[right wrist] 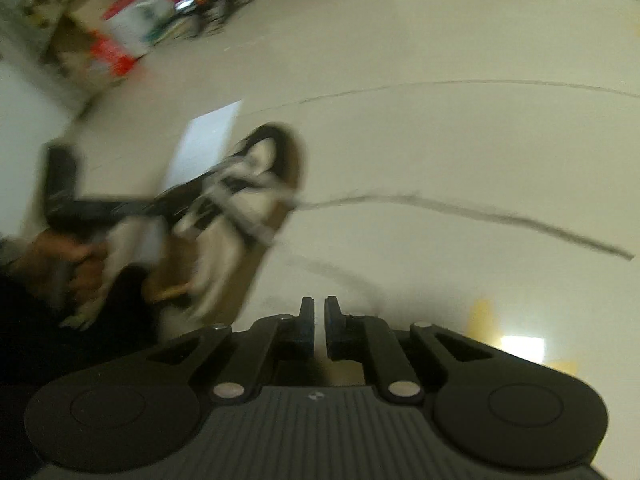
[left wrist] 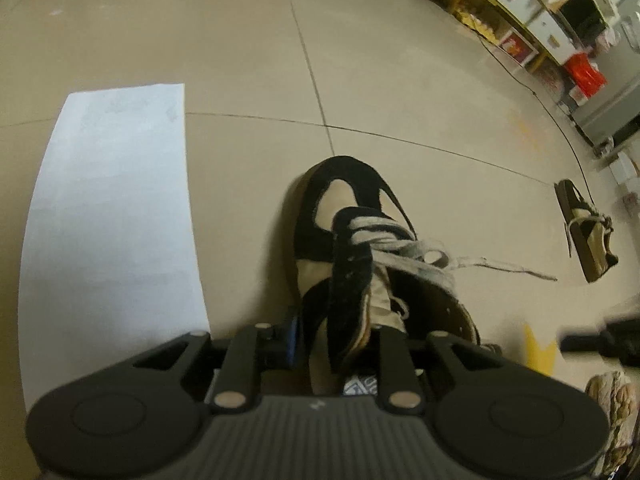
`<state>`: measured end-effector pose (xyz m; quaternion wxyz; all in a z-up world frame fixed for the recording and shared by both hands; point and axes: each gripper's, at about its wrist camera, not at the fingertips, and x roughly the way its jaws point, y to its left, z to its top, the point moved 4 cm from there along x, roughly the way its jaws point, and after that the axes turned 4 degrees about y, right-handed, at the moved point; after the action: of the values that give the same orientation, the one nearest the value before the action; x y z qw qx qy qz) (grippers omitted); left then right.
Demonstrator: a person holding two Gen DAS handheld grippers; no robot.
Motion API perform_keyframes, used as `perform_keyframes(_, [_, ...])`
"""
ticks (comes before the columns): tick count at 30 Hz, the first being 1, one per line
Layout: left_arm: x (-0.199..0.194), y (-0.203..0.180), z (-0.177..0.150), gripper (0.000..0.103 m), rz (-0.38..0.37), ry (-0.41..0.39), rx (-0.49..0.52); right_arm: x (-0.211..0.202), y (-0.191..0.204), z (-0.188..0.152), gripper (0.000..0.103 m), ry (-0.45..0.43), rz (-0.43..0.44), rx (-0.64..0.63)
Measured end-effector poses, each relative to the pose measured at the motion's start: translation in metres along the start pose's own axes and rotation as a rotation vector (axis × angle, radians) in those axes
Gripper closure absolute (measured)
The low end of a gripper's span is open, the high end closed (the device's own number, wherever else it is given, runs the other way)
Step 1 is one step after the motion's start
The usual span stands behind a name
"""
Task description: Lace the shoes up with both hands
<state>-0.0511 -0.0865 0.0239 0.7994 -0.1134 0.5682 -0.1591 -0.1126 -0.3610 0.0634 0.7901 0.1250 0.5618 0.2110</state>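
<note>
A black and beige shoe (left wrist: 352, 232) with grey-white laces (left wrist: 404, 244) stands on the tiled floor, toe pointing away. My left gripper (left wrist: 340, 344) is shut on the shoe's tongue and collar at its rear. One lace end (left wrist: 516, 268) trails right over the floor. In the blurred right wrist view the same shoe (right wrist: 248, 192) lies left of centre, with the left gripper (right wrist: 92, 208) on it. My right gripper (right wrist: 319, 308) is nearly shut and empty, over bare floor to the right of the shoe.
A white paper sheet (left wrist: 112, 220) lies left of the shoe. A second shoe (left wrist: 588, 232) lies on its side at the right. A thin cable (left wrist: 560, 128) runs along the floor. Shelves and boxes (left wrist: 552, 28) line the far wall.
</note>
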Motion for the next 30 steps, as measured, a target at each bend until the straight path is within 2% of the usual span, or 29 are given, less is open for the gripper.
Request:
perform_keyframes(2, [-0.001, -0.002, 0.0, 0.084, 0.005, -0.002, 0.012, 0.021, -0.004, 0.015, 0.095, -0.044, 0.066, 0.139])
perform_keyframes(4, [-0.001, -0.002, -0.001, 0.084, 0.007, -0.002, 0.013, 0.051, 0.0, 0.024, 0.094, -0.034, 0.231, 0.329])
perform_keyframes(5, [-0.001, -0.002, -0.001, 0.084, 0.005, -0.002, 0.011, 0.066, 0.005, 0.028, 0.093, -0.015, 0.292, 0.399])
perform_keyframes(6, [-0.001, -0.002, -0.001, 0.084, 0.004, -0.001, 0.01, 0.076, 0.012, 0.032, 0.092, -0.003, 0.311, 0.426])
perform_keyframes(8, [-0.002, -0.002, -0.001, 0.084, 0.001, -0.001, 0.01, 0.084, 0.03, 0.045, 0.082, -0.033, 0.263, 0.369])
perform_keyframes(9, [-0.002, -0.002, -0.001, 0.084, 0.0, -0.001, 0.01, 0.085, 0.035, 0.05, 0.066, -0.041, 0.253, 0.351])
perform_keyframes(10, [-0.002, -0.001, -0.001, 0.084, -0.005, 0.0, 0.004, 0.087, 0.039, 0.054, 0.06, -0.045, 0.25, 0.341])
perform_keyframes(12, [-0.001, 0.001, -0.001, 0.083, -0.019, 0.005, -0.021, 0.09, 0.038, 0.061, 0.06, -0.049, 0.251, 0.359])
perform_keyframes(15, [-0.001, 0.004, -0.002, 0.082, -0.037, 0.011, -0.057, 0.096, 0.017, 0.067, 0.06, -0.043, 0.274, 0.486])
perform_keyframes(17, [0.0, 0.003, -0.005, 0.082, -0.038, 0.015, -0.061, 0.1, 0.009, 0.068, 0.062, -0.033, 0.294, 0.559])
perform_keyframes(18, [0.0, 0.002, -0.006, 0.082, -0.038, 0.017, -0.063, 0.101, 0.01, 0.068, 0.066, -0.035, 0.287, 0.567])
perform_keyframes(21, [0.0, 0.002, -0.006, 0.082, -0.045, 0.017, -0.07, 0.102, 0.018, 0.065, 0.099, -0.061, 0.265, 0.573])
perform_keyframes(23, [0.0, 0.003, -0.007, 0.082, -0.055, 0.016, -0.084, 0.098, 0.017, 0.065, 0.099, -0.119, 0.293, 0.593])
perform_keyframes(26, [0.001, 0.006, -0.006, 0.081, -0.082, 0.013, -0.122, 0.086, 0.021, 0.073, 0.1, -0.226, 0.302, 0.558])
perform_keyframes(30, [0.01, 0.007, -0.005, 0.081, -0.175, 0.032, -0.216, 0.079, 0.037, 0.093, 0.1, -0.276, 0.294, 0.44])
